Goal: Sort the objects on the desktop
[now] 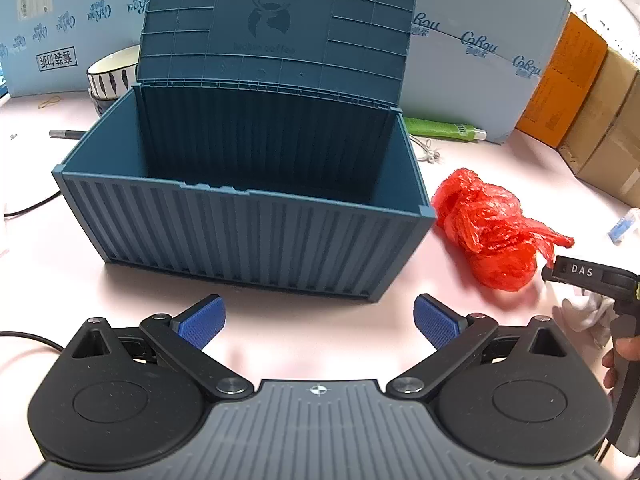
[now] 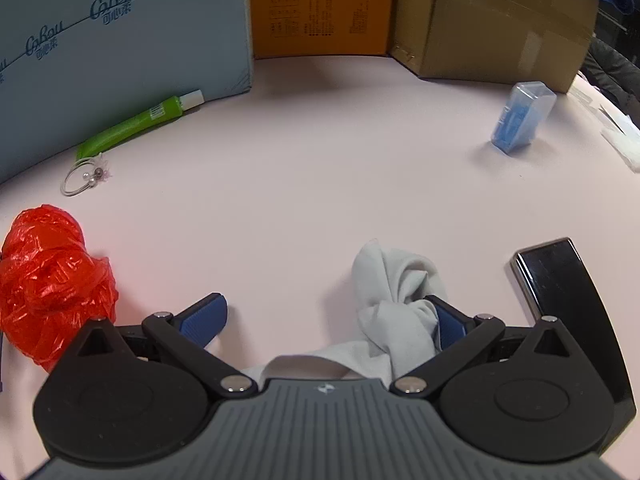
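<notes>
Pink desk [image 2: 320, 160] runs back to cardboard boxes [image 2: 492, 20]. My left tongs [image 1: 319, 322] hang spread wide, gripping nothing, just below the open blue bin [image 1: 244, 216] at frame centre. My right tongs [image 2: 332, 320] are spread too, the grey cloth [image 2: 396, 300] bunched against the right finger [image 2: 448, 326]. Red bag [image 2: 52, 280] sits lower left.

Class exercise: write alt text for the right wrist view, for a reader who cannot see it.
The open right hand-held gripper straddles a crumpled grey cloth on a pale pink table, the cloth lying against its right finger. A crumpled red plastic bag lies at left and a black phone at right. Farther back are a green tube, a wire ring and a small blue box.
</notes>
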`<act>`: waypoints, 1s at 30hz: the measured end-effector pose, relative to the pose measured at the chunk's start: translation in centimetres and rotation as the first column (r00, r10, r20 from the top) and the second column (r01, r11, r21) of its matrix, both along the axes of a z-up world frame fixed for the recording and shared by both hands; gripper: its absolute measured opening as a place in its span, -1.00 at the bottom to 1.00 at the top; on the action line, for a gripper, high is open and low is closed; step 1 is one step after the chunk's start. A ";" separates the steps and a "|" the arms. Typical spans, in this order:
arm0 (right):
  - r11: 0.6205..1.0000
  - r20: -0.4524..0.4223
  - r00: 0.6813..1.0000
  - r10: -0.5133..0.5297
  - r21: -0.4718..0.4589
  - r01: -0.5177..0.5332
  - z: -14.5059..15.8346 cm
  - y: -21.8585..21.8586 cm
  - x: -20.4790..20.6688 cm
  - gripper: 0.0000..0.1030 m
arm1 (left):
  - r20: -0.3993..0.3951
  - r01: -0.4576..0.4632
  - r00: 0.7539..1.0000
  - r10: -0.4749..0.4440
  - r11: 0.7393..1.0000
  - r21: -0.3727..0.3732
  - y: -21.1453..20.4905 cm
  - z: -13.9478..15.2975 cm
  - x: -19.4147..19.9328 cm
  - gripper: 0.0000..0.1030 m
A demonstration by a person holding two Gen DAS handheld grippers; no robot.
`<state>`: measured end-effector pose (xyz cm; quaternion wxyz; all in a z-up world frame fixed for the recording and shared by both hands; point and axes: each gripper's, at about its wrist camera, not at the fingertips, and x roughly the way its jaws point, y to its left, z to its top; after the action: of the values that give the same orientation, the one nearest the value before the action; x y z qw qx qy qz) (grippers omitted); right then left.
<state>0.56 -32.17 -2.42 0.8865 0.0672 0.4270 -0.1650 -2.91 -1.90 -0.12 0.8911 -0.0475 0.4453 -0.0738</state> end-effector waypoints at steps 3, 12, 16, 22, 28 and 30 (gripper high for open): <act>0.999 0.016 0.999 -0.035 -0.006 0.035 0.1 -0.1 -0.6 1.00 | -0.005 0.012 1.000 -0.012 1.000 -0.004 -0.2 -0.2 -0.3 0.96; 0.991 0.181 0.977 -0.117 0.079 0.104 1.2 -1.9 -3.2 1.00 | -0.040 0.034 0.999 -0.034 0.999 -0.015 -1.2 -1.0 -0.6 0.95; 0.986 0.267 0.958 -0.109 0.151 0.070 1.9 -2.5 -4.1 1.00 | -0.045 0.044 0.998 -0.045 0.999 -0.023 -2.0 -1.1 -0.5 0.95; 0.991 0.301 0.952 -0.052 0.130 0.013 2.8 -2.5 -3.8 1.00 | -0.051 0.047 0.998 -0.048 0.998 -0.028 -3.4 -1.4 -0.2 0.95; 0.991 0.352 0.935 0.043 0.102 -0.084 3.9 -2.6 -3.9 1.00 | -0.052 0.067 0.996 -0.069 0.997 -0.040 -5.2 -1.8 0.0 0.96; 0.988 0.364 0.929 0.071 0.101 -0.115 4.2 -2.6 -3.9 1.00 | -0.052 0.072 0.996 -0.075 0.997 -0.042 -5.7 -1.8 0.0 0.96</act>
<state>-3.29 -34.81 1.76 0.9508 0.1292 0.2694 -0.0818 -2.93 -7.55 -1.96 0.8745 -0.0507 0.4687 -0.1140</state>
